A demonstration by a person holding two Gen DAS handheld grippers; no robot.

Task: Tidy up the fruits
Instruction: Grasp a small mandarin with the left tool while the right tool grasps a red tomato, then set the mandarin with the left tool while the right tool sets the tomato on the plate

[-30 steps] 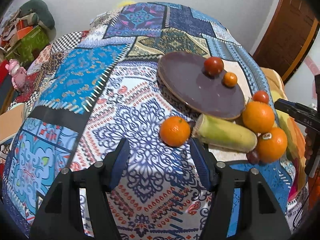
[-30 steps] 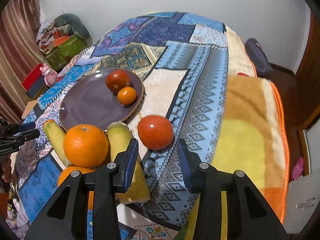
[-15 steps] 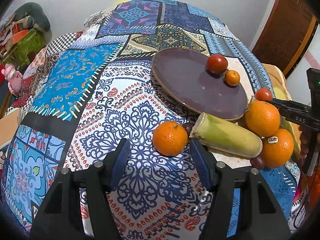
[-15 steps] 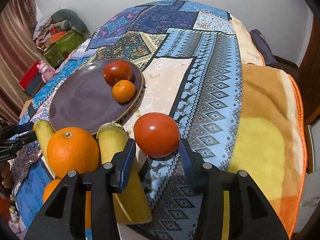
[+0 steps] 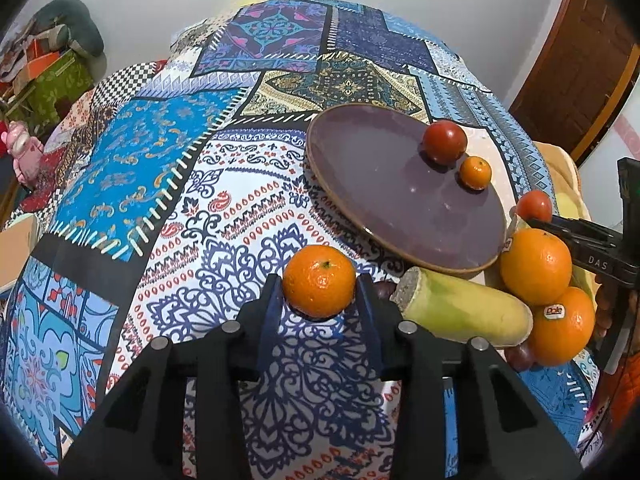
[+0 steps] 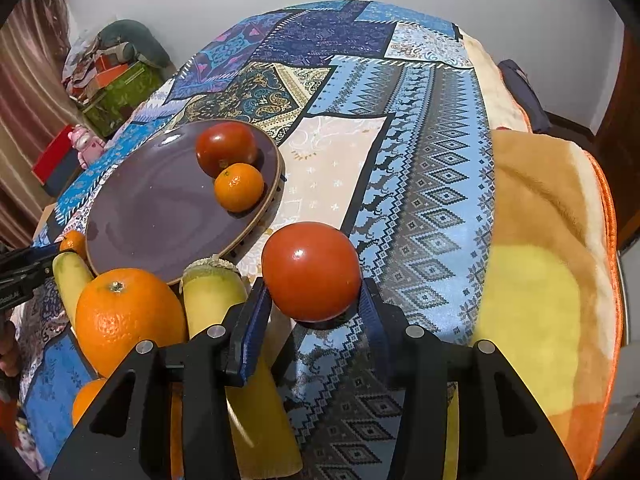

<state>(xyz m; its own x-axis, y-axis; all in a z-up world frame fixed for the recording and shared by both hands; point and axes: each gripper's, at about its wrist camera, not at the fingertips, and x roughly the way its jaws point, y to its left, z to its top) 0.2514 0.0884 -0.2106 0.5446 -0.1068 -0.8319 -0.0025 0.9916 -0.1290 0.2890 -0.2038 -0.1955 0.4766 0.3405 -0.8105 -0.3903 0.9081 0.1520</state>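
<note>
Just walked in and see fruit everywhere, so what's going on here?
Someone is sorting fruit onto the purple plate using two handheld tongs. The left tongs are closed around a mandarin; the right tongs grip a tomato. The plate already holds a tomato and a small mandarin. Oranges and green-yellow fruits lie beside it.

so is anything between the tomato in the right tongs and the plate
Nothing visible blocks it. The right tongs flank the tomato, and the plate lies up and left. A cut yellow-green fruit sits just left, below the rim. The plate's near side is bare; a tomato and mandarin sit at its far edge.
</note>
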